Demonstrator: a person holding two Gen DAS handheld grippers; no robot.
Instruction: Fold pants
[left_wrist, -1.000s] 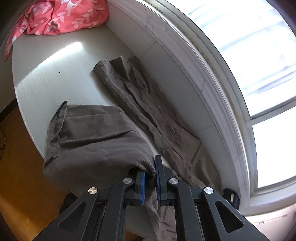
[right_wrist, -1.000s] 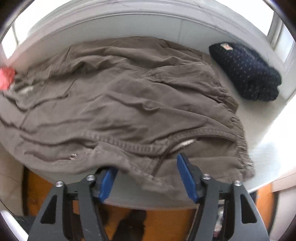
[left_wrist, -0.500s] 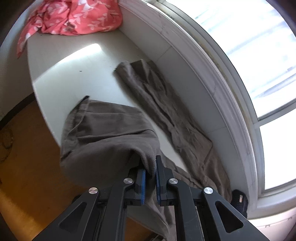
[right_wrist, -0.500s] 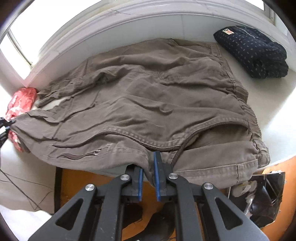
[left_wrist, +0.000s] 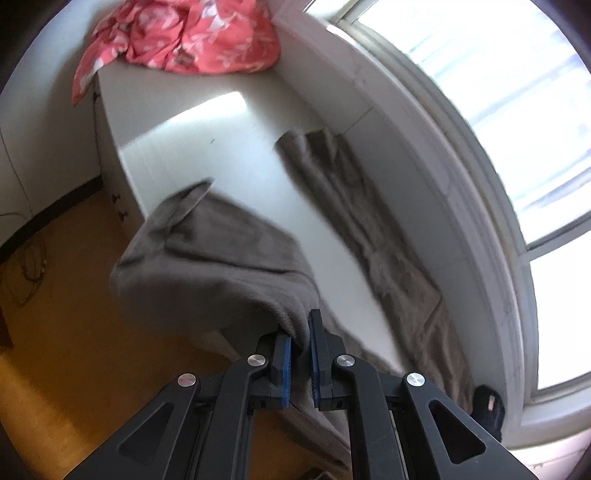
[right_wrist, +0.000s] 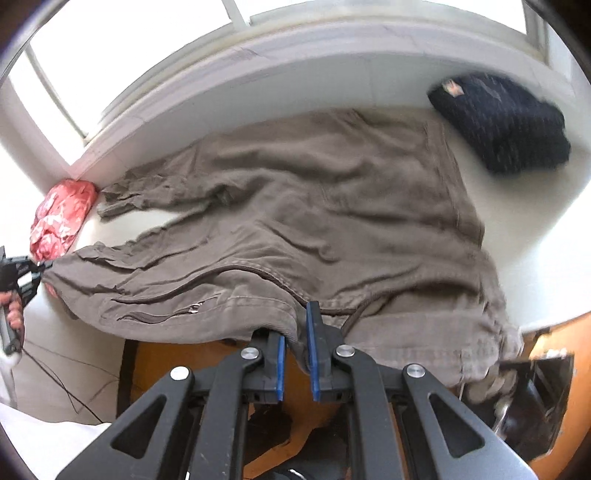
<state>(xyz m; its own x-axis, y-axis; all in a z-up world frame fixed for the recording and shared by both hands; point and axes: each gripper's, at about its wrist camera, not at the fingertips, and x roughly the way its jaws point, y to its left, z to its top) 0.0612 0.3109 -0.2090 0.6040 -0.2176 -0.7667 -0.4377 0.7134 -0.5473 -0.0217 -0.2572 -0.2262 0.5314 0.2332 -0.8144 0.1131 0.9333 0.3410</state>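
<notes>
Pinching a fold of brown cloth between its blue pads, the left gripper (left_wrist: 300, 341) holds one leg of the brown pants (left_wrist: 218, 258) clamped tight, lifted off the front edge of the white window ledge (left_wrist: 207, 140). That leg drapes forward from the pads and hangs partly past the ledge's front edge, above the orange-brown floor (left_wrist: 55, 332). The other leg lies flat and straight along the back of the ledge, just beside the white window frame (left_wrist: 461, 177). A bare strip of ledge runs between the two legs, and more bare surface stretches beyond them to a crumpled pink floral garment (left_wrist: 184, 33) at the far end.

The right gripper (right_wrist: 295, 332) is likewise closed on the pants (right_wrist: 314, 206), its blue pads gripping the cloth at the near edge close to a zipped pocket and the waistband. From there the pants spread wide across the ledge, wrinkled, with the waistband end sagging over the front edge at the right. A folded dark navy garment (right_wrist: 502, 125) sits near the pants' upper right corner, close to the back wall. White ledge shows open to the right of the pants. At the far left of this view, the left gripper (right_wrist: 40, 267) holds the leg taut, with the pink garment behind it.
</notes>
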